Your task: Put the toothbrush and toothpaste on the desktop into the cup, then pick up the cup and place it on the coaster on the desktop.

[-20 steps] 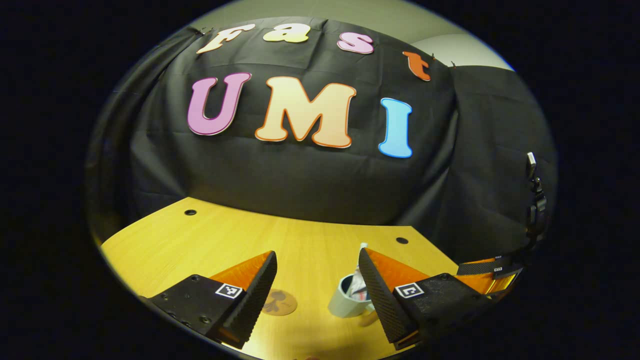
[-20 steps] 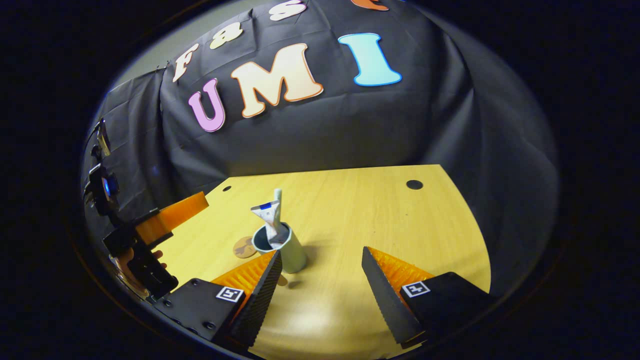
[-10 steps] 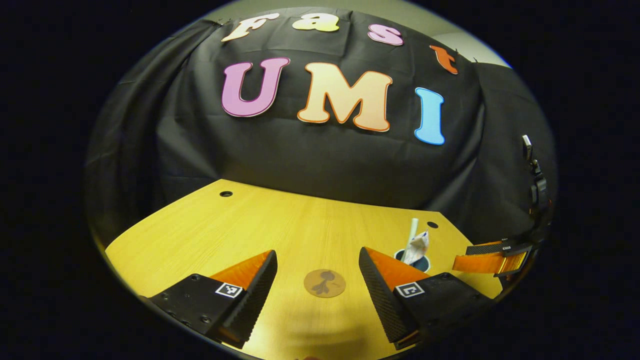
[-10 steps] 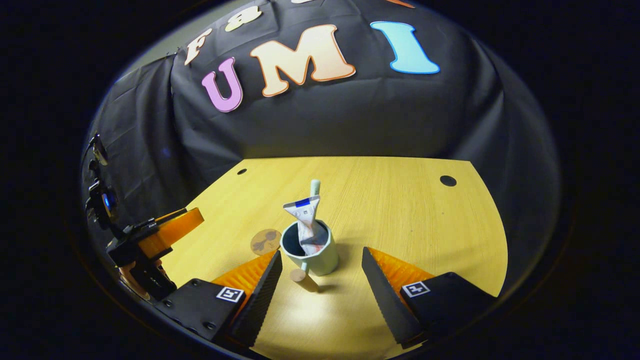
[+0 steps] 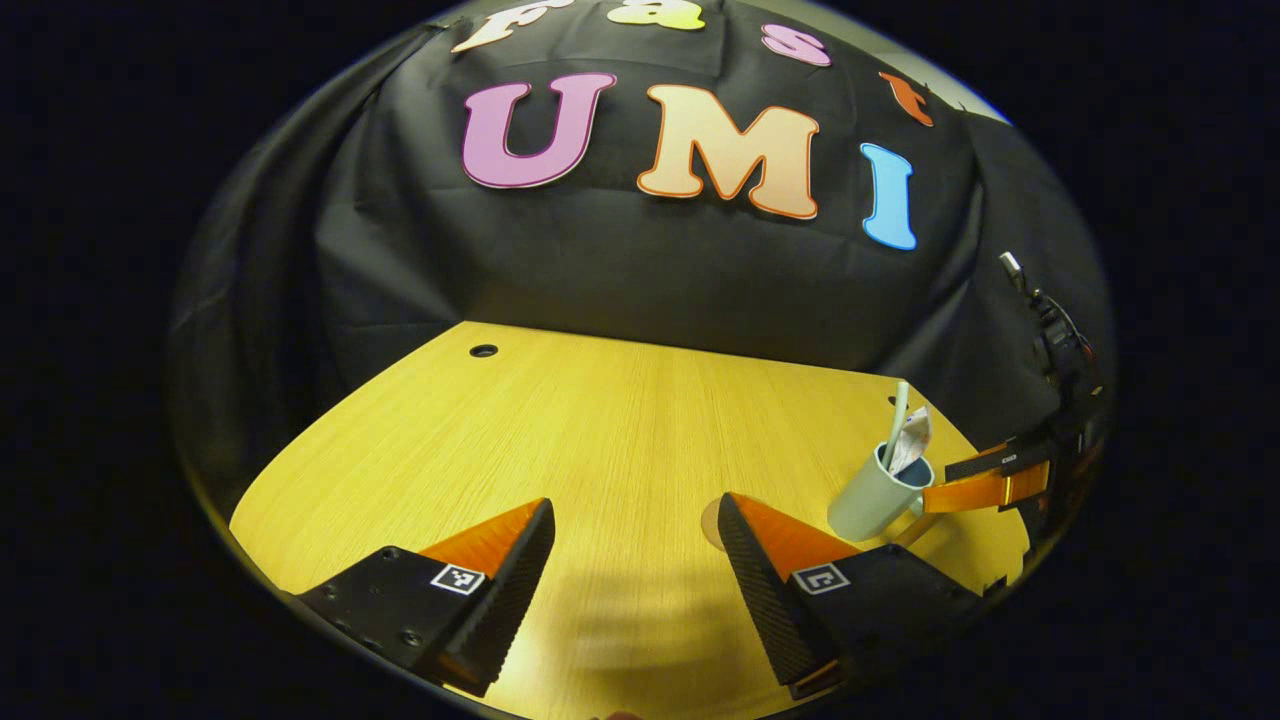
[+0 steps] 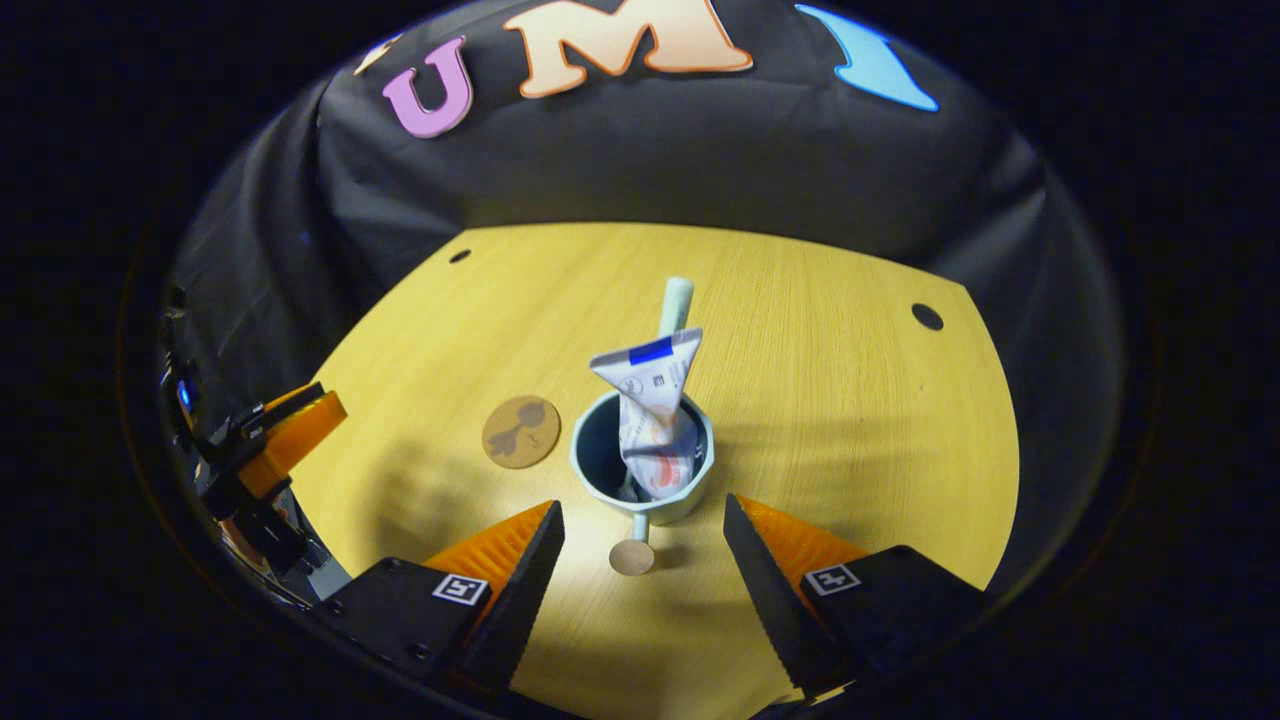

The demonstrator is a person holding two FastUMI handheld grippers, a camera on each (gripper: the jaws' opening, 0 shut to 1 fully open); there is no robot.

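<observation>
A pale cup [image 6: 642,475] stands upright on the wooden desktop [image 6: 850,400]. A crumpled toothpaste tube [image 6: 650,395] and a toothbrush [image 6: 676,300] stick up out of it. The cup's short handle [image 6: 632,555] points toward my right gripper [image 6: 640,503], which is open, its fingertips just short of the cup on either side. A round brown coaster [image 6: 521,431] lies flat to the left of the cup. My left gripper [image 5: 635,500] is open over bare desktop. In its view the cup [image 5: 872,498] stands at the right and the coaster [image 5: 710,520] peeks out beside its right finger.
The black cloth wall closes off the back and sides of the desk. Small round holes [image 6: 927,317] [image 5: 483,351] sit near the far corners. The left gripper [image 6: 285,440] hangs at the desk's left edge in the right gripper view; the right gripper [image 5: 990,480] shows beside the cup.
My right gripper came closer to the cup and tipped down, so the cup now sits centred before its fingers. My left gripper swung left; the cup slid to the right of its view.
</observation>
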